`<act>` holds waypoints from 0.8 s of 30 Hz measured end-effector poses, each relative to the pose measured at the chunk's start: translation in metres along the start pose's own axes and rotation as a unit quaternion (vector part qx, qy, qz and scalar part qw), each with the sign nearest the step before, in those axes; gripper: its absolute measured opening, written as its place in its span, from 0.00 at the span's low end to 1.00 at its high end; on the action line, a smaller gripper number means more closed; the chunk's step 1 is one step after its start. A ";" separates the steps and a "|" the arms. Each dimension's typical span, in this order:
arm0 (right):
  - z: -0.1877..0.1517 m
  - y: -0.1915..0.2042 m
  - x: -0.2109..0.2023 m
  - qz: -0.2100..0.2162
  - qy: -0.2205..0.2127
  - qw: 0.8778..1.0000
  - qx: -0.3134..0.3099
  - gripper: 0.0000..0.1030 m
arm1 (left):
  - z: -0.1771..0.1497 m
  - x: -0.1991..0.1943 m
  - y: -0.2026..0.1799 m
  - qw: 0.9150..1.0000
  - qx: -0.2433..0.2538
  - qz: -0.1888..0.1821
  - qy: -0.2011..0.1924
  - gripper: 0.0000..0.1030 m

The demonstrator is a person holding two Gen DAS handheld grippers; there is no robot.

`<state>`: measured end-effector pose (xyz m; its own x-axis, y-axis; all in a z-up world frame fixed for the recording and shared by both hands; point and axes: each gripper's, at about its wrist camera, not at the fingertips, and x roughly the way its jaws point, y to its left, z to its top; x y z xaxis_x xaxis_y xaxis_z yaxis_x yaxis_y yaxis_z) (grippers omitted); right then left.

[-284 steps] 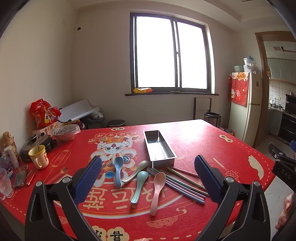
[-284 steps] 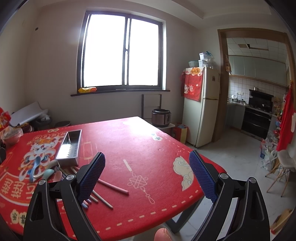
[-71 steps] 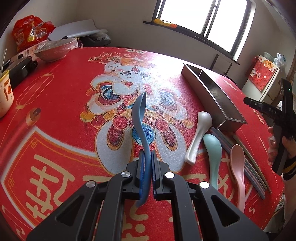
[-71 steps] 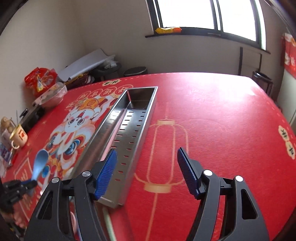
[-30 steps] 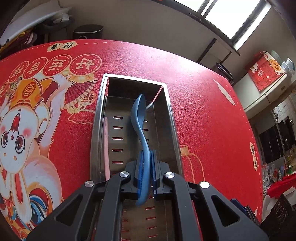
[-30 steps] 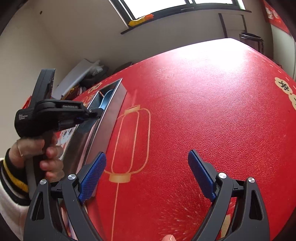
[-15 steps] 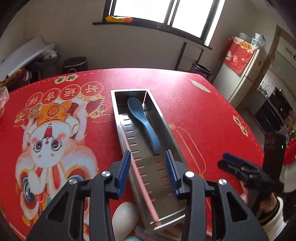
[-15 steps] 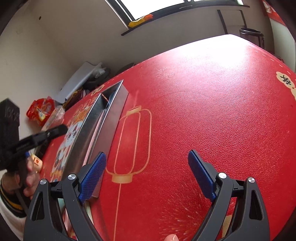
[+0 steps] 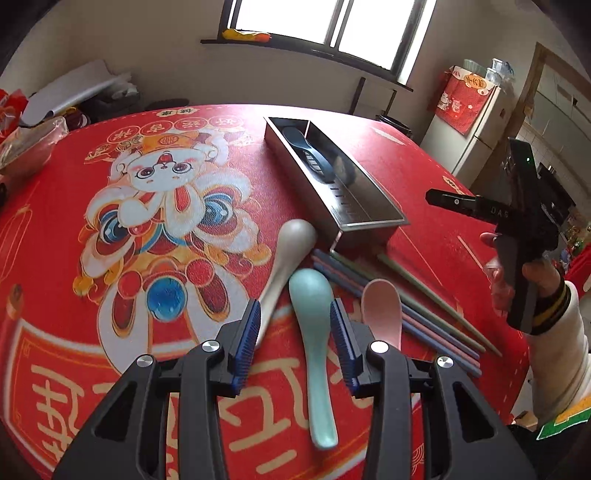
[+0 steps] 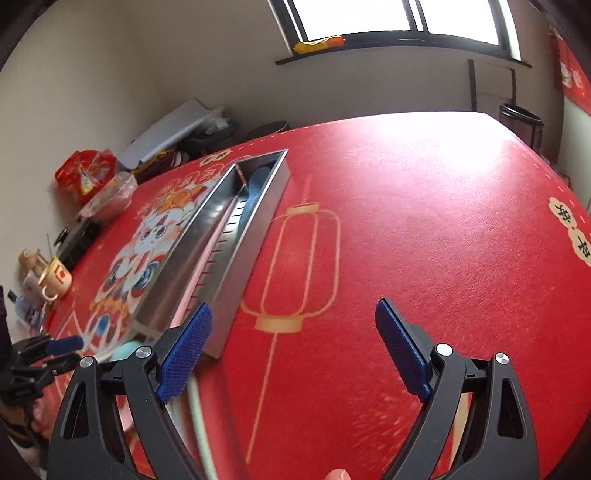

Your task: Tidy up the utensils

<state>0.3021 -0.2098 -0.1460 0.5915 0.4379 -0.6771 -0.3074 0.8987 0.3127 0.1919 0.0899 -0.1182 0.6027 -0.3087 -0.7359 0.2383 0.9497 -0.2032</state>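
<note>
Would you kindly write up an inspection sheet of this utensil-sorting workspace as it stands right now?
Surface: red tablecloth with a cartoon print.
Job's things: blue spoon lies inside the steel tray; white spoon, teal spoon, pink spoon and the chopsticks lie on the cloth in front of it.
Clutter: yellow mug, snack bag and covered bowl at the far edge.
Grippers: left gripper open, straddling the teal spoon's handle; right gripper open, empty, beside the tray.
Cables: nothing seen.
Surroundings: window, fridge.
</note>
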 end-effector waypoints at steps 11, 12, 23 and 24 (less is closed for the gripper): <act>-0.056 0.015 -0.032 -0.001 0.008 0.999 0.045 0.84 | -0.023 0.008 -0.021 0.998 0.055 -0.018 0.015 0.37; -0.059 0.017 -0.034 -0.002 0.008 0.999 0.044 0.84 | -0.025 0.010 -0.020 0.998 0.052 -0.018 0.017 0.37; -0.067 0.027 -0.040 -0.001 0.008 0.999 0.037 0.84 | -0.014 0.035 -0.005 0.999 0.014 -0.029 0.036 0.36; -0.068 0.026 -0.039 -0.001 0.010 0.999 0.039 0.84 | -0.012 0.036 -0.004 0.999 0.010 -0.030 0.037 0.36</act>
<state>0.2201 -0.2052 -0.1563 0.5775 0.4354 -0.6906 -0.2459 0.8994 0.3614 0.2039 0.0756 -0.1517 0.5295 -0.3596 -0.7683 0.2874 0.9282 -0.2363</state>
